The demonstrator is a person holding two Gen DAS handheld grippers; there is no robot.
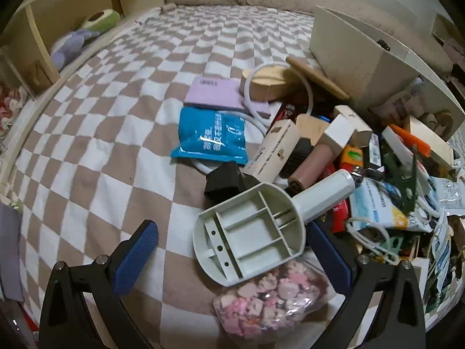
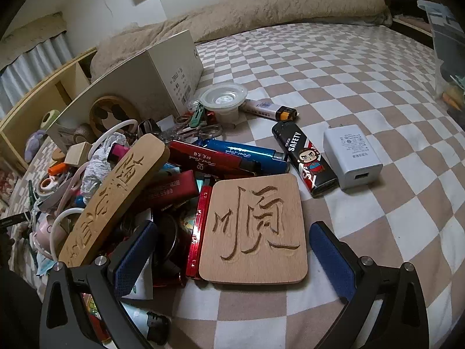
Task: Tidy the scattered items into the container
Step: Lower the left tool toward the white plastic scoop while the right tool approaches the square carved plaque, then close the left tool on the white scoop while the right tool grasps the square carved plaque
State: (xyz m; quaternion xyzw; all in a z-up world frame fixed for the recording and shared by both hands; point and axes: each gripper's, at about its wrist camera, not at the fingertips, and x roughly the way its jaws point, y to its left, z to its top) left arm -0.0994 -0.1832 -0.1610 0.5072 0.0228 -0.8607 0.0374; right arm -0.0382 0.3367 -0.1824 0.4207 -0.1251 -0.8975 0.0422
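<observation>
Two claws gape empty: left claw (image 1: 232, 250) over one grey scoop (image 1: 250, 232), right claw (image 2: 232, 250) around one carved coaster (image 2: 255, 229).

Beige-and-white checked bedspread (image 2: 363, 67), blue packet (image 1: 210, 136), red lighter (image 2: 207, 157).

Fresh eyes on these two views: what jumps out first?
In the right wrist view, a square wooden coaster carved with a large character lies flat on the checkered bedsheet, between the open right gripper's fingers. In the left wrist view, a grey plastic scoop lies underside up between the open left gripper's fingers, over a bag of pink bits. A dense clutter pile sits beside a white box.
</observation>
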